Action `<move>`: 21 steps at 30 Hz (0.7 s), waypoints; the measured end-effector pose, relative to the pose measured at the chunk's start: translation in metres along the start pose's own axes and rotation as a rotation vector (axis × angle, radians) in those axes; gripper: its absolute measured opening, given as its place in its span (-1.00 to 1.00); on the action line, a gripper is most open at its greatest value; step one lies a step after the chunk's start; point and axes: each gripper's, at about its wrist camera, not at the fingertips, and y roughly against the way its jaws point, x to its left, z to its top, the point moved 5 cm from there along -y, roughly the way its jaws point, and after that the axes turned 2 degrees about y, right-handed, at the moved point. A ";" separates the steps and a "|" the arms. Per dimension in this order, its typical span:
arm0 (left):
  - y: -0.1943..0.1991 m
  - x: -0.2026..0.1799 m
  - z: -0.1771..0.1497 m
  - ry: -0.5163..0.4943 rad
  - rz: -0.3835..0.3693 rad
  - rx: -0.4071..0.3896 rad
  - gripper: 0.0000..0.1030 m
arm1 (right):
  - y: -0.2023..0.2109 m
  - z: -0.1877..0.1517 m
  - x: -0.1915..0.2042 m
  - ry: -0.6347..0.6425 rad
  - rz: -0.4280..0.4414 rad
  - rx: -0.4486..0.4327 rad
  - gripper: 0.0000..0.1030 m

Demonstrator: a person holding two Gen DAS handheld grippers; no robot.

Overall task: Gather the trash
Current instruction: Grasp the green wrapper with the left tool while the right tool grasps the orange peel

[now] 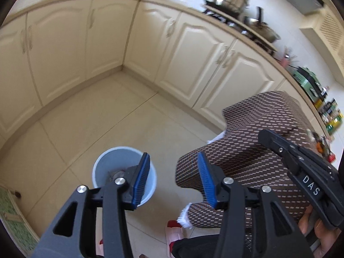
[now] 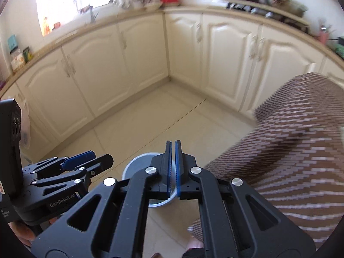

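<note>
A pale blue bin (image 1: 99,167) stands on the tiled floor below both grippers, with some grey crumpled trash (image 1: 117,174) at its bottom. My left gripper (image 1: 173,157) hangs open above and to the right of the bin, with nothing between its blue pads. My right gripper (image 2: 173,142) is over the bin (image 2: 135,163), its pads almost together with only a thin slit and nothing in it. In the left wrist view the right gripper (image 1: 264,136) shows at the right; in the right wrist view the left gripper (image 2: 101,155) shows at the lower left.
Cream kitchen cabinets (image 1: 71,49) wrap around the corner behind the bin. A person's leg in brown patterned trousers (image 1: 258,129) is close on the right, with a pink slipper (image 1: 174,232) below. A green mat (image 1: 13,215) lies at the far left. Pots and jars line the counter.
</note>
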 end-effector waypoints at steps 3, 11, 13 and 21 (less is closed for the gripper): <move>0.018 -0.051 -0.001 -0.090 -0.028 -0.036 0.03 | 0.053 0.000 -0.032 -0.012 -0.078 -0.091 0.13; 0.040 -0.192 -0.010 -0.288 -0.144 -0.054 0.12 | 0.165 -0.014 -0.125 -0.095 -0.214 -0.231 0.14; 0.037 -0.223 -0.014 -0.335 -0.162 -0.040 0.13 | 0.180 -0.019 -0.151 -0.129 -0.250 -0.237 0.14; -0.005 -0.311 -0.020 -0.444 -0.198 0.043 0.18 | 0.191 -0.049 -0.238 -0.212 -0.328 -0.140 0.15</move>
